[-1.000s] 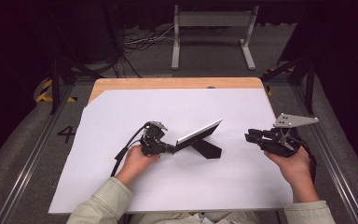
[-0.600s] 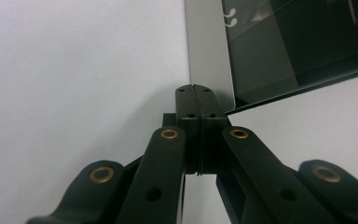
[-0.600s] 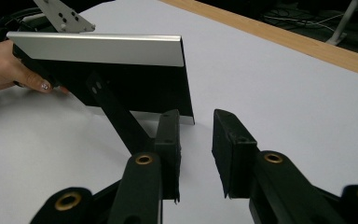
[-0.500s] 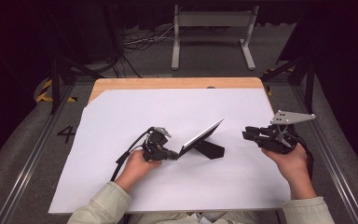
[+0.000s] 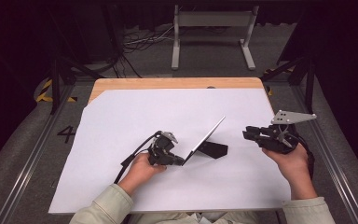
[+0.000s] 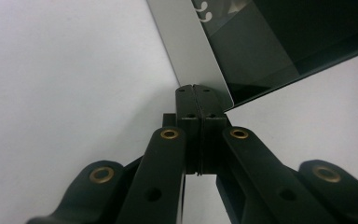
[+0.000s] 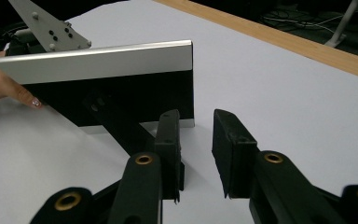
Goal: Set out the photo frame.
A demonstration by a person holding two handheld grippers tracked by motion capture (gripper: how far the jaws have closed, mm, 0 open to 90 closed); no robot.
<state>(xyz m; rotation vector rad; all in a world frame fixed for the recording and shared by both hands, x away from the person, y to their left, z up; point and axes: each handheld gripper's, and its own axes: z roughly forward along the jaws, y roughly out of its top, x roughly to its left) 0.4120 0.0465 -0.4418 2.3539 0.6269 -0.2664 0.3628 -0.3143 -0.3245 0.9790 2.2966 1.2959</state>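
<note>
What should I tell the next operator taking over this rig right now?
Left gripper: fingers shut, at the lower corner of the thin silver-edged dark tablet; whether they pinch it is unclear.
Right gripper: fingers apart, empty, off to the tablet's right.
The tablet leans tilted on its black kickstand on the white table sheet.
Done: left gripper at the corner.
Left: probably bringing in the right gripper.
</note>
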